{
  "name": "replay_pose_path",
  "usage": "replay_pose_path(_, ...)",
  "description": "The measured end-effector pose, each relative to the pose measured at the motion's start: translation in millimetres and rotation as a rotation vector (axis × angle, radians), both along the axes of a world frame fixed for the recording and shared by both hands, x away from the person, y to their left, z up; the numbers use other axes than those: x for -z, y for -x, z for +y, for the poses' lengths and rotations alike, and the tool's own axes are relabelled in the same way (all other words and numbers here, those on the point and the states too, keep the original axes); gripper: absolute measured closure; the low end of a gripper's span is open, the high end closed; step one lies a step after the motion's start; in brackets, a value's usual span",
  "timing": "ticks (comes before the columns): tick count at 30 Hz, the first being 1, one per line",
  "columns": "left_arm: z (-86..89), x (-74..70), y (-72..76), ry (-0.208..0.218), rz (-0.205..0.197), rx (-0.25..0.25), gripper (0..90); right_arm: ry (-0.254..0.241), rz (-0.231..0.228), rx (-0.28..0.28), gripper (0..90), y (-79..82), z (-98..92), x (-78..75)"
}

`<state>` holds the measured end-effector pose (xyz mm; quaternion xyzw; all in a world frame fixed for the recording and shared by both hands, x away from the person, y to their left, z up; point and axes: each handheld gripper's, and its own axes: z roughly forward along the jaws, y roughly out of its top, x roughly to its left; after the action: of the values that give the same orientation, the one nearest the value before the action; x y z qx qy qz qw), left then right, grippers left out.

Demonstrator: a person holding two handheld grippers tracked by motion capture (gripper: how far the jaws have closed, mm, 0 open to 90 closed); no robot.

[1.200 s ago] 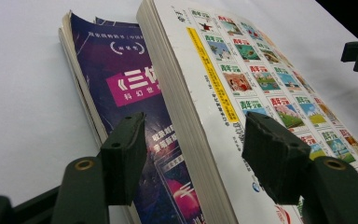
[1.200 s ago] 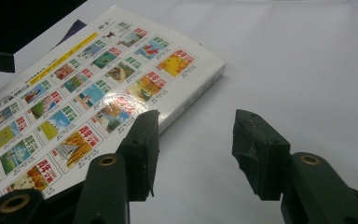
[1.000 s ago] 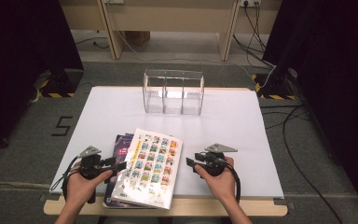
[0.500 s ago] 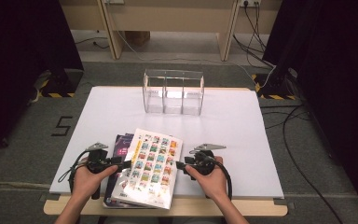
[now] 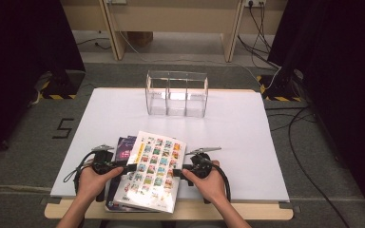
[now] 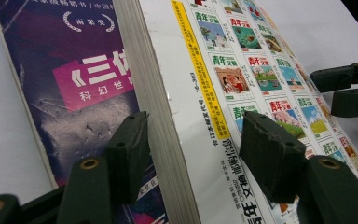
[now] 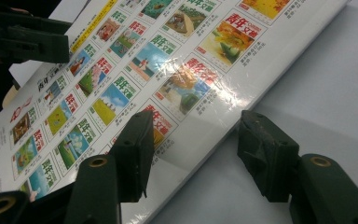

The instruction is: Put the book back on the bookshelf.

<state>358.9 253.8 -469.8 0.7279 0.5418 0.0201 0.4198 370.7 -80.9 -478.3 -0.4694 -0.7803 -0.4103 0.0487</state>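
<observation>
A thick white book [image 5: 154,166] with a grid of small colour pictures on its cover lies on top of a purple-covered book [image 5: 123,148] near the table's front edge. My left gripper [image 5: 126,167] is at its left side. In the left gripper view the jaws of my left gripper [image 6: 193,126] stand apart, straddling the white book's [image 6: 242,70] page edge above the purple book [image 6: 74,79]. My right gripper [image 5: 178,170] is at the right side. Its jaws [image 7: 193,123] have just been opening and straddle the cover's edge [image 7: 168,60] without pressing it.
A clear three-compartment holder [image 5: 176,93] stands at the far middle of the white table [image 5: 237,142]. A wooden strip runs along the front edge. Cables and dark stands lie on the floor beyond the table's right side.
My right hand has moved left, bringing its gripper up to the white book's right edge. The left hand has barely shifted.
</observation>
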Motion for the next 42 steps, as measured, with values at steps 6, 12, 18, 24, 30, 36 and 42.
replay_pose_path(6,-0.8,-0.1,-0.3,0.003,0.011,-0.011,42.7,-0.007,0.026,0.010,44.1,-1.1,-0.1,0.9)
replay_pose_path(12,0.5,-0.3,2.0,0.017,0.013,-0.036,46.7,-0.087,0.111,0.038,37.2,-2.9,0.1,9.8)
replay_pose_path(18,4.3,0.6,5.0,0.076,0.041,-0.073,52.0,-0.070,0.117,0.030,37.2,-4.4,1.4,7.8)
replay_pose_path(24,6.5,-1.5,11.9,0.149,0.071,-0.095,54.9,-0.063,0.127,0.022,37.1,-6.3,1.7,6.9)
replay_pose_path(30,5.3,2.9,17.8,0.251,0.135,-0.077,58.9,-0.064,0.126,0.019,37.3,-8.5,2.2,7.0)
replay_pose_path(36,4.8,1.0,27.7,0.258,0.118,-0.028,68.1,-0.063,0.112,0.021,38.0,-14.1,3.1,6.1)
replay_pose_path(42,5.5,2.0,37.1,0.189,0.106,-0.037,68.5,-0.067,0.083,0.030,39.1,-23.6,8.2,5.2)
